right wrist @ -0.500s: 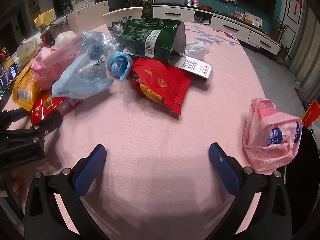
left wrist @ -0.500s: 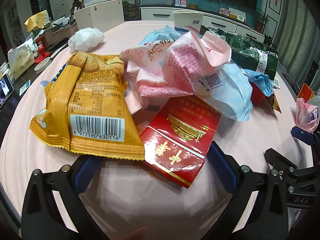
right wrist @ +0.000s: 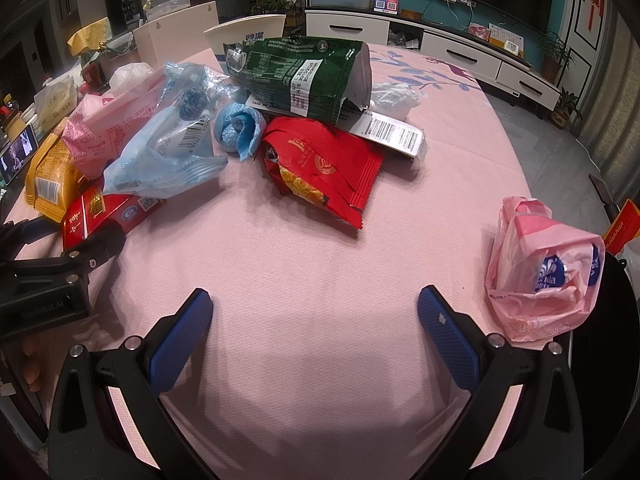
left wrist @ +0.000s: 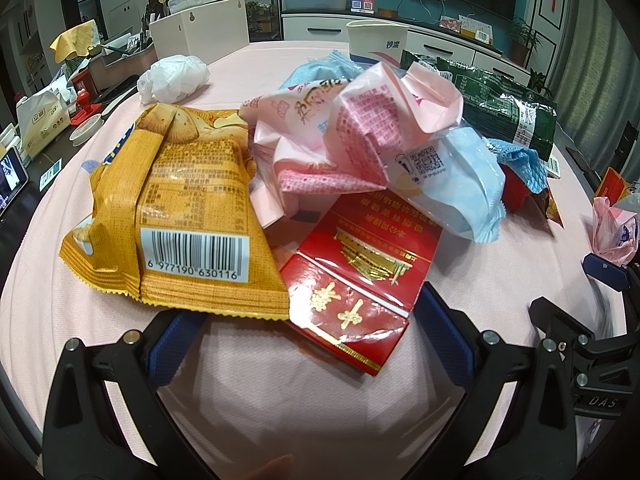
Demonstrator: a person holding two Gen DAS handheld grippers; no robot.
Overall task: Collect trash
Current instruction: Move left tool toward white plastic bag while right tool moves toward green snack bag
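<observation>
Left hand-held gripper [left wrist: 308,340] is spread wide, empty, with the orange chip bag [left wrist: 176,216] over its left finger and the red carton [left wrist: 360,280] between the fingers. Risk: closing here could catch both overlapping pieces, or the glossy carton could slip off the pads and push into the pink wrapper [left wrist: 352,136] heap. Light blue wrapper [right wrist: 164,164], red snack bag [right wrist: 324,168] and green bag [right wrist: 296,76] sit mid-surface [right wrist: 304,280]. Right hand-held gripper [right wrist: 316,320] is also apart, holding nothing, over bare cloth; pink plastic bag [right wrist: 544,272] lies at the right edge and could be knocked off. Versus half a second ago: left gripper is closer in on the carton, right view barely changed
</observation>
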